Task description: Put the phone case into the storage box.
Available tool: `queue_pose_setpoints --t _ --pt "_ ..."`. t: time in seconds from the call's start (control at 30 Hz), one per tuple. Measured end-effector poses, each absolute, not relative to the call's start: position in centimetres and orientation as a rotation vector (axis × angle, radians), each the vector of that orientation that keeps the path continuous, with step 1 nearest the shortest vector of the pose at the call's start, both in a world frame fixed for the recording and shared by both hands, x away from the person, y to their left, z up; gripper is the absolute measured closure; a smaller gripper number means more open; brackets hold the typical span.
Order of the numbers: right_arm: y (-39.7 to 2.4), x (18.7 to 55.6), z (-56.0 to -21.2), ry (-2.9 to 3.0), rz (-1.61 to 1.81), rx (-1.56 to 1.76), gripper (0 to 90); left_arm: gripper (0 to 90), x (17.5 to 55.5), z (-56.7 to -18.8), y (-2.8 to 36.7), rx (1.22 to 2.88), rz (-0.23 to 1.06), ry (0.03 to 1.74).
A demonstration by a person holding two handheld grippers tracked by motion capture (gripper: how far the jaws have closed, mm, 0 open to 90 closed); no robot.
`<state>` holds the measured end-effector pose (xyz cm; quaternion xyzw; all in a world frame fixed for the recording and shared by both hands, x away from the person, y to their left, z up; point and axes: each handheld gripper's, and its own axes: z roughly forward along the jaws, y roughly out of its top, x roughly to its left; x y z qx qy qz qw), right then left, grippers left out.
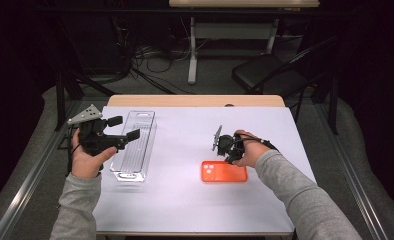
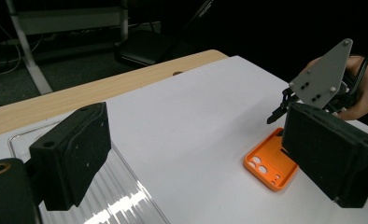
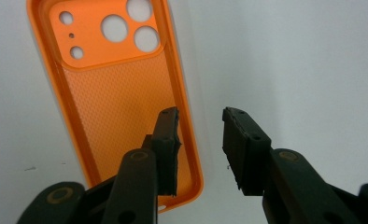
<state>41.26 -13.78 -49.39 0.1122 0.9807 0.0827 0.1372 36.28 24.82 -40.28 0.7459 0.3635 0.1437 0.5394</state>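
your right tongs (image 3: 200, 140) straddle the orange phone case's (image 3: 121, 98) long edge, apart, not yet gripping; squeeze next. left tongs (image 2: 196, 158) hang apart.

Left gripper (image 1: 119, 129) hovers level above the clear tray (image 1: 134, 145), jaws wide apart, nothing between them; right gripper (image 3: 200, 140) points down, well right of the tray, jaws partly apart
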Motion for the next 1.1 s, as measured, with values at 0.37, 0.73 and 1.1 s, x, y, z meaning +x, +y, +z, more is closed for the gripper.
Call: queue_pose_setpoints --t 0.37,0.73,1.1 --pt "-13.6 41.9 -50.6 2.863 0.186 0.326 73.1 8.5 36.3 -40.3 24.9 1.773 0.341 0.867" --pt "-12.9 42.1 -51.5 2.886 0.15 0.285 76.8 9.5 36.4 -40.4 25.0 1.767 0.342 0.873" --pt "-12.6 42.1 -52.0 2.896 0.12 0.242 81.6 9.5 36.4 -40.4 25.1 1.766 0.341 0.874"
